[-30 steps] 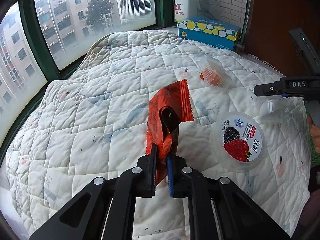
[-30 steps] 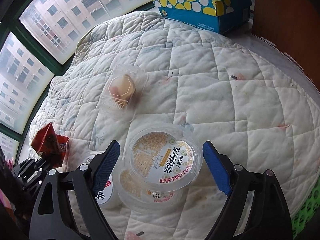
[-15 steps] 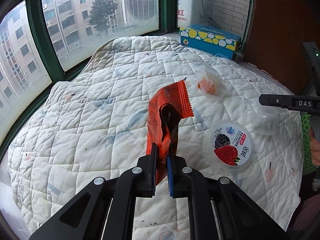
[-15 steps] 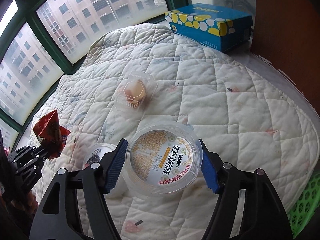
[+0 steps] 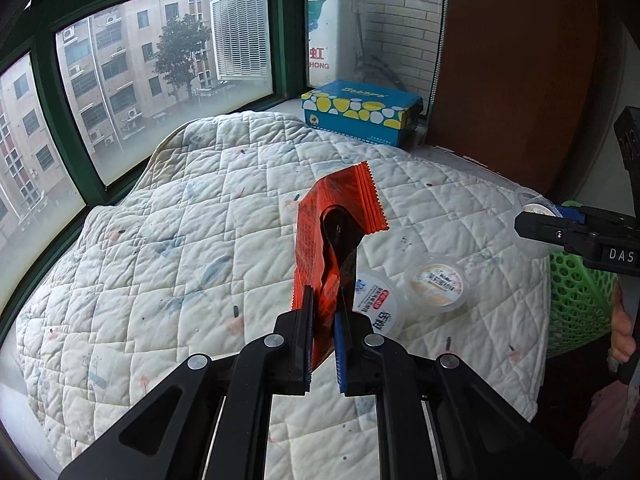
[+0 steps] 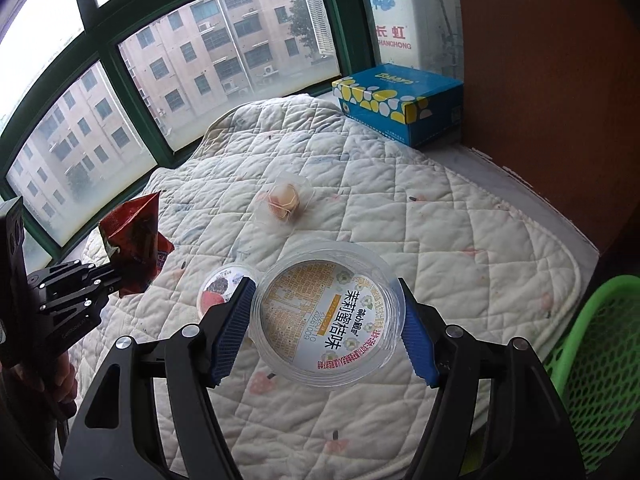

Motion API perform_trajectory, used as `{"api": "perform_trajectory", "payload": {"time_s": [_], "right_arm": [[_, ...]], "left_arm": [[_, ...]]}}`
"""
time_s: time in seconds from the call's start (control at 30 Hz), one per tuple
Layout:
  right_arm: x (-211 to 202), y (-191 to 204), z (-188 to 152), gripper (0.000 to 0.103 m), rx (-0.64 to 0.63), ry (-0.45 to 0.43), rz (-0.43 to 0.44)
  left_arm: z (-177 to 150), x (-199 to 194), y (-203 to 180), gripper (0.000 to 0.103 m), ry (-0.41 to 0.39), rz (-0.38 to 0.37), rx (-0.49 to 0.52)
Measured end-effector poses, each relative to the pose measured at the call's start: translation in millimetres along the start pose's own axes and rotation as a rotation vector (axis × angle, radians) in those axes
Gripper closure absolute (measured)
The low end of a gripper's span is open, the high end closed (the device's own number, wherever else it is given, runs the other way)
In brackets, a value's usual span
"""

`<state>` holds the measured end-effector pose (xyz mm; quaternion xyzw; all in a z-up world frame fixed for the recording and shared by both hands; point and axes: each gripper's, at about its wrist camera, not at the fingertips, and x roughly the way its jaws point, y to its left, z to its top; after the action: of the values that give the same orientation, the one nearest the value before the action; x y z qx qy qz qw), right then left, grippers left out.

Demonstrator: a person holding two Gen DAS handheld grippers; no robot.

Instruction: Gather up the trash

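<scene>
Clear plastic cup point(image 6: 326, 318), sealed with a printed lid, sits clamped in the right gripper point(image 6: 326, 332) at lower centre. Left gripper point(image 5: 323, 332) pinches an orange wrapper point(image 5: 334, 240); the green basket point(image 6: 596, 364), lower right, shows nothing inside.

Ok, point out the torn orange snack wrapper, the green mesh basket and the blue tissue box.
torn orange snack wrapper point(image 5: 316, 232), left wrist view, printed face.
green mesh basket point(image 6: 596, 344), right wrist view, mesh wall.
blue tissue box point(image 6: 384, 80), right wrist view, top face.

Both wrist cams above quilt point(image 5: 168, 240), facing window, each sees other's tool point(image 5: 538, 222)
</scene>
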<state>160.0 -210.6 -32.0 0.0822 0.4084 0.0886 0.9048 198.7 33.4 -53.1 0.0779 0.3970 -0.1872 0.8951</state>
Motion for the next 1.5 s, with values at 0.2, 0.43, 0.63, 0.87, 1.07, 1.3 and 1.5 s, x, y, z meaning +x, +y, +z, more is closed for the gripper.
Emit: {"api": "perform_trajectory", "payload": {"time_s": [0.2, 0.43, 0.63, 0.87, 1.07, 1.3, 1.5], "right_arm": [[-35, -15, -17, 0.035, -0.007, -0.038, -0.047], [-71, -44, -40, 0.035, 0.014, -0.067, -0.112], [-95, -73, -57, 0.035, 0.056, -0.077, -0.165], [-120, -113, -75, 0.035, 0.119, -0.089, -0.234], [-137, -142, -90, 0.034, 0.174, -0.094, -0.288], [-151, -168, -104, 0.033, 0.226, -0.098, -0.322], [-163, -180, -111, 0.023, 0.253, -0.12, -0.338]], "left_arm": [[6, -13, -40, 0.094, -0.021, -0.048, 0.037], [14, -23, -88, 0.094, -0.041, -0.108, 0.083], [20, -26, -128, 0.094, -0.051, -0.161, 0.124], [29, -29, -167, 0.094, -0.062, -0.216, 0.165], [35, -32, -196, 0.094, -0.069, -0.253, 0.197], [41, -30, -231, 0.094, -0.069, -0.296, 0.241], [46, -30, -254, 0.094, -0.069, -0.331, 0.269]]}}
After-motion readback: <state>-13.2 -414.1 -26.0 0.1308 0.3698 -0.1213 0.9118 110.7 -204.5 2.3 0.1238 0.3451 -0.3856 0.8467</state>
